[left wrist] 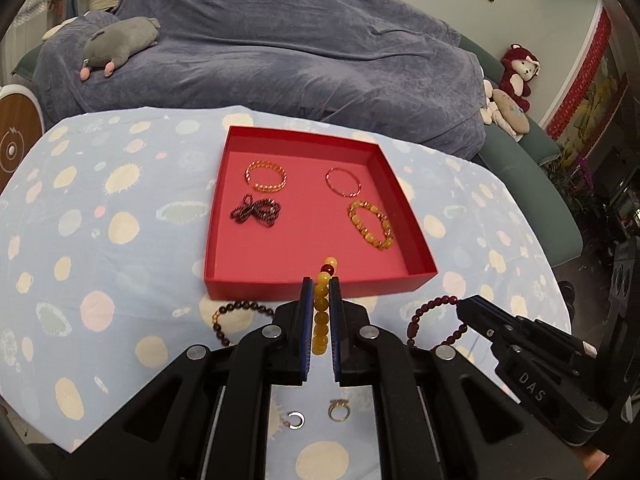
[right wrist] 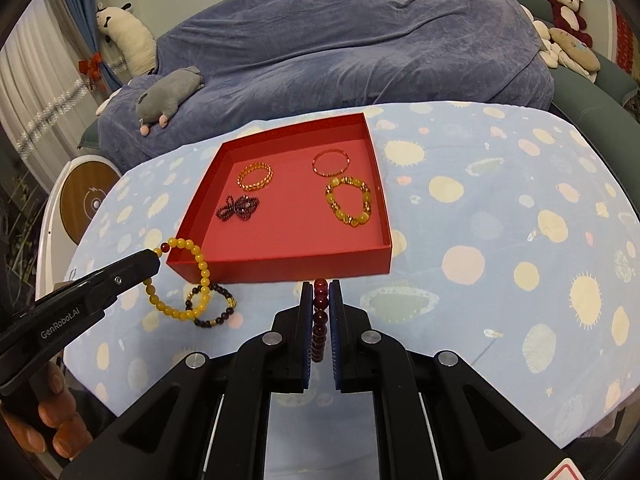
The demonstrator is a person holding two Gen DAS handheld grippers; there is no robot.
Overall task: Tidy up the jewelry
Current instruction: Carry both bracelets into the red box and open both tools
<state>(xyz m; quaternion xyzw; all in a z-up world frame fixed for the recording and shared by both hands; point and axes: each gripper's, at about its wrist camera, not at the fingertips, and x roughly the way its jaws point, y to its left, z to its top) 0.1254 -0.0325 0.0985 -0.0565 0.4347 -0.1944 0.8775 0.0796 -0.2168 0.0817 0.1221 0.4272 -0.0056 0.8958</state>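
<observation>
Left wrist view hides much of the yellow bead bracelet [left wrist: 321,308] between the left gripper [left wrist: 321,286], clamped edge-on before the red box [left wrist: 416,236]; the right gripper [right wrist: 321,290] likewise pinches the dark red bracelet [right wrist: 319,320].

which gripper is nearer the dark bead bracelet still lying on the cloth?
Left. The left gripper, shut on the yellow bracelet, hangs just over the dark bead bracelet. The right gripper, shut on the red bracelet, sits farther right.
</observation>
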